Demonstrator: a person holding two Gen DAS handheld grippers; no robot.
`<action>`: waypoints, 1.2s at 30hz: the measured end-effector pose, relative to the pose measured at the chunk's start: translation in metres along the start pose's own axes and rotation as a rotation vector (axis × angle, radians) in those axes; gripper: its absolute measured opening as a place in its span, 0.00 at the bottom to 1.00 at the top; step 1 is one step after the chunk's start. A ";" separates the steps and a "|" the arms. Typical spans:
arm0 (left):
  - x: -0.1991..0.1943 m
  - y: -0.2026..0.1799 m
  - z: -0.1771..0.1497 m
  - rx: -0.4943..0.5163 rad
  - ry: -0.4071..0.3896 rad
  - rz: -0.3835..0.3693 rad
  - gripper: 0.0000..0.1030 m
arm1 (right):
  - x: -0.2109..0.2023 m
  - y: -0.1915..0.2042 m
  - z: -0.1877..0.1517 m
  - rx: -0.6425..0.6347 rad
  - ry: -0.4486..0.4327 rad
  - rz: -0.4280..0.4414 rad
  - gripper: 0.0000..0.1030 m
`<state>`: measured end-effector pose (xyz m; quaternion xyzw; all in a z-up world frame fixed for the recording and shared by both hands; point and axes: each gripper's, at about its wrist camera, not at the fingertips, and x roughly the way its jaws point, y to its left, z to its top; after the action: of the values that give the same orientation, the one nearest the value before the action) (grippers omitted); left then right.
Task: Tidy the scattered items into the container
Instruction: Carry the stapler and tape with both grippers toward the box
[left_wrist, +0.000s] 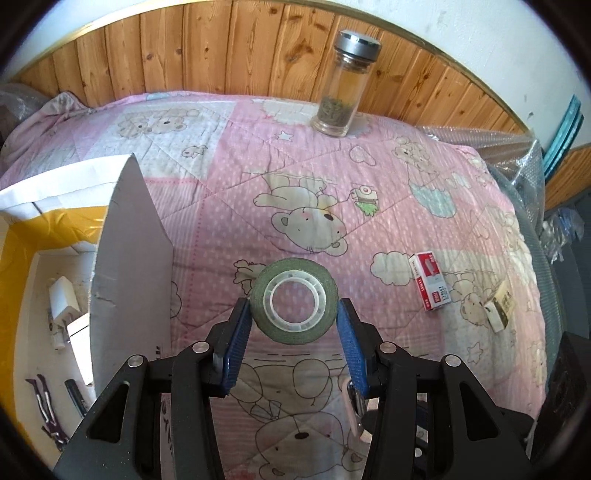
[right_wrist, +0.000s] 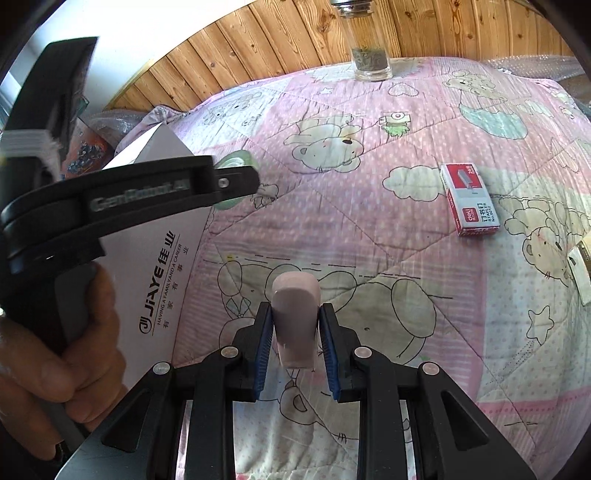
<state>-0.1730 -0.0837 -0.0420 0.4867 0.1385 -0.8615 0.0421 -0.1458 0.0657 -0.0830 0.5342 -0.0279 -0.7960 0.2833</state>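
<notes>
Left gripper (left_wrist: 294, 317) jaws hold the light, rigid tape roll (left_wrist: 294, 301) across its rim; right gripper (right_wrist: 295, 343) jaws clamp a pink eraser (right_wrist: 295, 321) (probably slightly yielding).

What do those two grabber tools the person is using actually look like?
Both are black plastic frames with triangular cut-outs and round silver rivets at the joints. The left gripper and right gripper each end in two fingers faced with ribbed blue pads. Seen from the right wrist view, the left tool has a pistol-style handle and raised GenRobot.AI lettering on its side. No cables show.
</notes>
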 end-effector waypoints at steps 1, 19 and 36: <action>-0.005 0.001 0.000 0.001 -0.007 -0.003 0.48 | -0.001 0.003 -0.002 -0.001 -0.006 -0.001 0.26; -0.080 0.017 -0.032 -0.002 -0.075 -0.093 0.47 | -0.022 0.012 0.002 -0.088 -0.106 -0.056 0.26; -0.131 0.076 -0.067 -0.099 -0.136 -0.112 0.47 | -0.037 0.042 -0.013 -0.200 -0.182 -0.101 0.26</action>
<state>-0.0329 -0.1462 0.0215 0.4159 0.2045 -0.8857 0.0272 -0.1071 0.0511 -0.0432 0.4298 0.0529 -0.8531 0.2911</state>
